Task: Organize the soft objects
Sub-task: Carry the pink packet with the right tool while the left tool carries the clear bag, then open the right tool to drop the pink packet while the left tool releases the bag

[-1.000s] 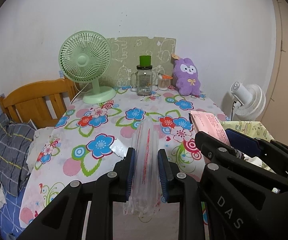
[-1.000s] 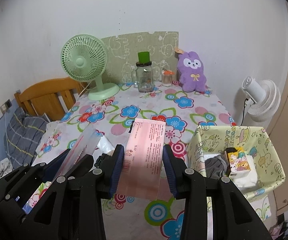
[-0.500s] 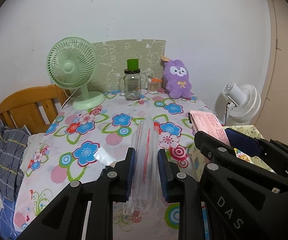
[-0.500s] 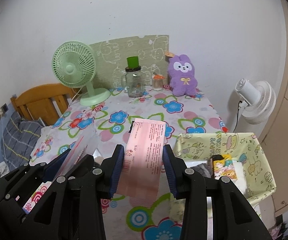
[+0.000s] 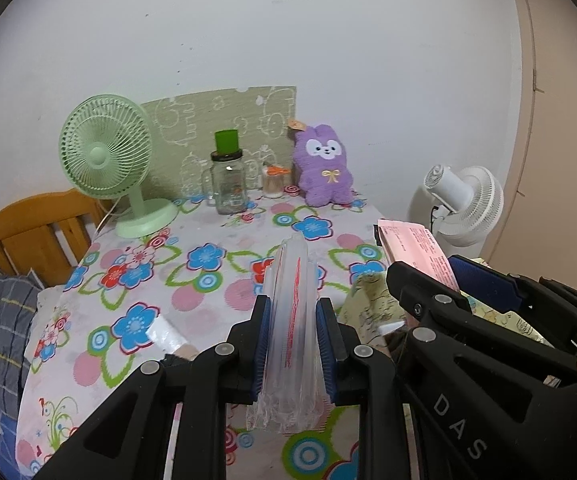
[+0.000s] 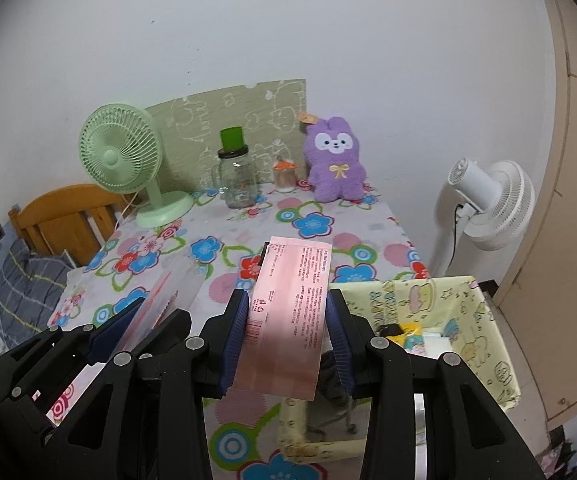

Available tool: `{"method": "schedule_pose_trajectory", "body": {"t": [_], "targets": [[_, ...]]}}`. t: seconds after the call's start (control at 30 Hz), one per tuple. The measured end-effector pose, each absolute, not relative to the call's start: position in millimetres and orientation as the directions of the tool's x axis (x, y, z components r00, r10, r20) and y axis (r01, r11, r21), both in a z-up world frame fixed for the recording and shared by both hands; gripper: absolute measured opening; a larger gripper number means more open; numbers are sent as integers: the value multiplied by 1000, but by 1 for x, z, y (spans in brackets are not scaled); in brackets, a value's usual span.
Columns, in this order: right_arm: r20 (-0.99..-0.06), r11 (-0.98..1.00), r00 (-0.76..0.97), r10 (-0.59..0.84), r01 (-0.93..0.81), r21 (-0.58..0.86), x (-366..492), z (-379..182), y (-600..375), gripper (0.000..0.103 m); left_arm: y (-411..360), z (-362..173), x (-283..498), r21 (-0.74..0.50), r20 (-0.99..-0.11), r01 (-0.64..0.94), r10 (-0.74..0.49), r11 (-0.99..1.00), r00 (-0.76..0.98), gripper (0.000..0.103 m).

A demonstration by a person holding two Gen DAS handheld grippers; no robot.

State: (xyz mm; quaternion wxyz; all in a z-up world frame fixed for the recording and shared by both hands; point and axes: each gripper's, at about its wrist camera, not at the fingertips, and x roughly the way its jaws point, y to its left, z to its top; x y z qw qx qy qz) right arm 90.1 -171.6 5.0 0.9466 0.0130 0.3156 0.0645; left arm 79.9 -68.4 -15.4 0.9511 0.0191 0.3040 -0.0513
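Our left claw (image 5: 291, 344) pinches a clear plastic bag (image 5: 290, 332), our right claw (image 6: 287, 338) a pink packet (image 6: 288, 312), both probably destined for the fabric basket (image 6: 484, 328).

Far ahead of my tongs stand a mint-green desk fan (image 5: 106, 160), a clear glass jar (image 5: 228, 188); a white floor fan (image 6: 492, 204) right.

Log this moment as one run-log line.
left hand-held gripper: shut on clear plastic bag | right hand-held gripper: shut on pink packet | yellow basket: beside table, partly filled
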Motion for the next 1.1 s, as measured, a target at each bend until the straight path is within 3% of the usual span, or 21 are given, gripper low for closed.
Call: {"method": "schedule_pose_trajectory", "body": {"t": [1.1], "targets": [[-609,998,793,13,31,63,99,-9,-271,43,-166,-35,101,-45,-614,268,-238,962,753,23]]}}
